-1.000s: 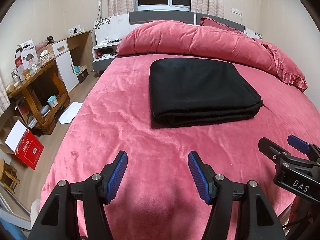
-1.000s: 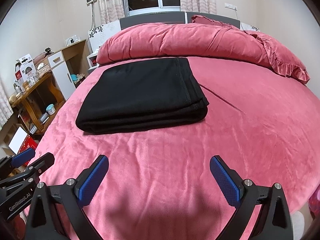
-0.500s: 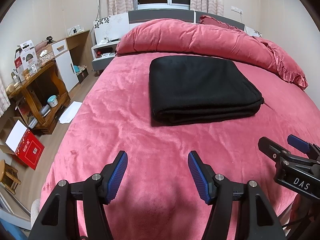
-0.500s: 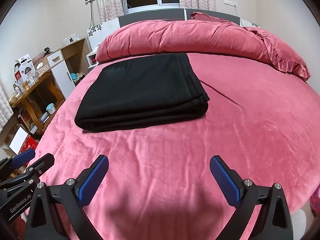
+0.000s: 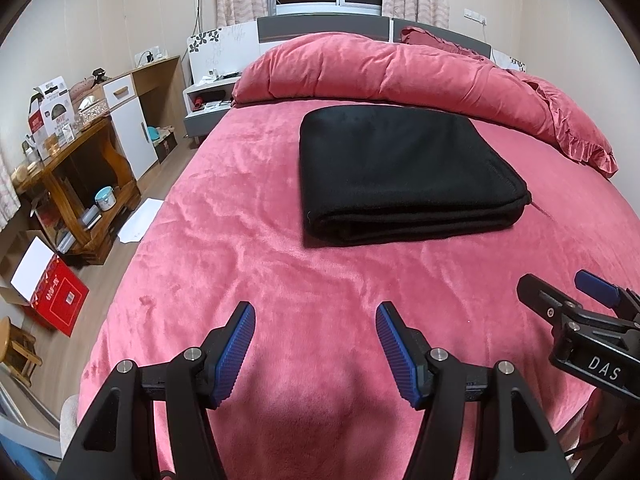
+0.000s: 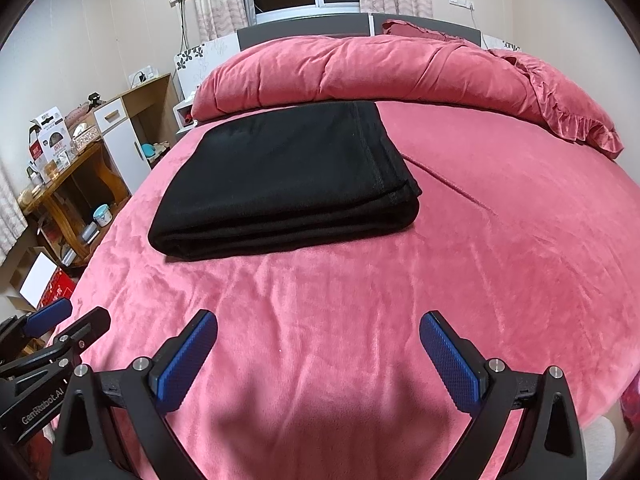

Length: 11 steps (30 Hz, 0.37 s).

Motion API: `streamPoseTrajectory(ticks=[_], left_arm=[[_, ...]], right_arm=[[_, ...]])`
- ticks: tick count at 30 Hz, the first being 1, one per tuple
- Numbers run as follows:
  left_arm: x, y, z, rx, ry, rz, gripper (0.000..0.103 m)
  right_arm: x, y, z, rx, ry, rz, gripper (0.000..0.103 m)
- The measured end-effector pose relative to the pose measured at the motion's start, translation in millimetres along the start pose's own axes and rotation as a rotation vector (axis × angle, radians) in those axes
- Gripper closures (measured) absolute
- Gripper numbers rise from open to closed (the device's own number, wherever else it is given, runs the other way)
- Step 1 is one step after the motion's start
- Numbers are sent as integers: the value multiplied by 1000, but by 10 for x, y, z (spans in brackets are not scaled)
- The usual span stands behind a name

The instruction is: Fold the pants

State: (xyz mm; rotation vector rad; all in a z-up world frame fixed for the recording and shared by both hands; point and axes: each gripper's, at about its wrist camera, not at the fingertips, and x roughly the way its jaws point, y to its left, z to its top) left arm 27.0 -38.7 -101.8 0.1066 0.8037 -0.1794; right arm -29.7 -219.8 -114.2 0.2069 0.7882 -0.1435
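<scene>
From my left camera I only get part of the right hand-held gripper (image 5: 576, 296); the frame edge cuts off the rest of it. My right camera likewise clips the left hand-held gripper (image 6: 66, 318) at its left edge. The underside of the folded pants (image 5: 400, 172) is hidden against the bed (image 5: 240, 216). Print on the boxes (image 5: 52, 104) on the wooden table (image 5: 68, 152) is too small for me to read.

Wrist views, angled down, sharing bed (image 5: 248, 240)
</scene>
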Motion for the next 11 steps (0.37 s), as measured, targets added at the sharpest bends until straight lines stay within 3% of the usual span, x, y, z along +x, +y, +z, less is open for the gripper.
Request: streamPoseTrajectory(ticks=[11], left_arm=[[82, 6, -12, 2, 25, -2, 39]], right_arm=[[87, -19, -3, 0, 19, 2, 1]])
